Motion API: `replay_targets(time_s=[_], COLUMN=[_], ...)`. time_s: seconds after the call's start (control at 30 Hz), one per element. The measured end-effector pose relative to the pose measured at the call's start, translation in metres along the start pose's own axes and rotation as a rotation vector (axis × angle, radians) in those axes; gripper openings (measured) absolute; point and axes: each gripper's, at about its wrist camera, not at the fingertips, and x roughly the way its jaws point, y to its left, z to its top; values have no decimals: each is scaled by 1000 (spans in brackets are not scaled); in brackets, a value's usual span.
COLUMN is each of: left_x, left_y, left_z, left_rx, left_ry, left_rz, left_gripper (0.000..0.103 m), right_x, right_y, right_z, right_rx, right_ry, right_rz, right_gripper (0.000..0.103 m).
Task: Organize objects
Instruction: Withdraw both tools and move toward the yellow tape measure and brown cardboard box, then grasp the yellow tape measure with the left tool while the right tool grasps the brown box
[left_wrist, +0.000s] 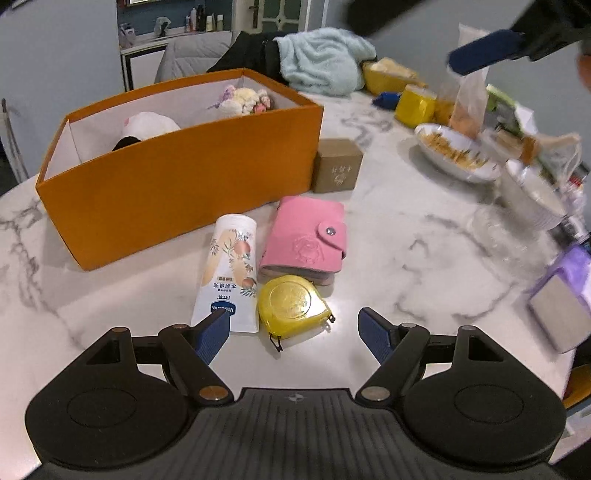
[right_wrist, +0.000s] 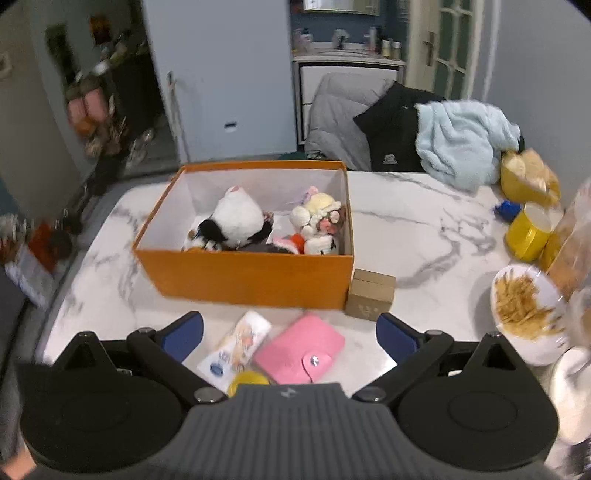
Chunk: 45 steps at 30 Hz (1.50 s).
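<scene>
An orange box (left_wrist: 177, 192) stands on the marble table (left_wrist: 424, 240) and holds plush toys (right_wrist: 236, 221). In front of it lie a white lotion tube (left_wrist: 229, 269), a pink wallet (left_wrist: 306, 236), a yellow tape measure (left_wrist: 291, 306) and a small brown carton (left_wrist: 338, 166). My left gripper (left_wrist: 293, 321) is open and empty, low over the table just before the tape measure. My right gripper (right_wrist: 290, 325) is open and empty, higher up, above the tube (right_wrist: 243, 339) and wallet (right_wrist: 301, 349); the box (right_wrist: 251, 273) is beyond it.
At the right stand a plate of food (left_wrist: 454, 151), yellow containers (left_wrist: 415, 105), snack bags, a white bowl (left_wrist: 535, 192) and a purple pack (left_wrist: 565, 291). A pale blue towel (left_wrist: 321, 59) and dark jacket lie at the table's far edge.
</scene>
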Motion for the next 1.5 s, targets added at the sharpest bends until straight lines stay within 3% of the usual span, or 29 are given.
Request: replay_targets(time_s=[0.17, 0.23, 0.4, 0.47, 0.6, 0.7, 0.73, 0.77, 0.9, 0.93, 0.97, 1.1, 1.27, 1.4, 1.5], left_x=[13, 20, 40, 48, 51, 64, 68, 71, 76, 77, 79, 80, 75, 74, 74], left_y=[-21, -25, -24, -25, -28, -24, -21, -18, -8, -6, -4, 6, 15, 15, 13], left_z=[14, 25, 22, 19, 17, 12, 10, 10, 9, 9, 9, 5, 1, 3, 4], left_rx=[120, 99, 69, 83, 136, 155, 146, 137, 105, 96, 86, 51, 33, 49, 54], left_ry=[38, 47, 43, 61, 28, 57, 64, 65, 66, 71, 73, 67, 64, 67, 75], left_rz=[44, 51, 15, 8, 8, 32, 33, 31, -2, 7, 10, 5, -22, -54, -62], left_gripper=[90, 90, 90, 90, 90, 90, 90, 90, 90, 90, 90, 91, 87, 67, 67], right_x=[60, 87, 123, 131, 152, 167, 172, 175, 187, 191, 195, 195, 184, 175, 167], right_y=[-19, -29, -67, -90, -126, -136, -136, -135, -116, -112, -108, -106, -113, -117, -115], right_z=[-13, -17, -16, -10, -10, -13, -13, -13, -11, -12, -13, -12, -15, -20, -25], right_rx=[55, 75, 88, 103, 170, 230, 246, 256, 210, 185, 159, 129, 148, 140, 116], right_ry=[55, 77, -3, -43, -10, 22, 33, 39, 27, 30, 39, 43, 124, 190, 221], right_rz=[5, -11, -94, -82, -10, -7, 2, 16, 33, 28, 15, -17, 1, 47, 68], right_gripper=[100, 100, 100, 99, 99, 97, 93, 87, 82, 70, 66, 65, 65, 65, 65])
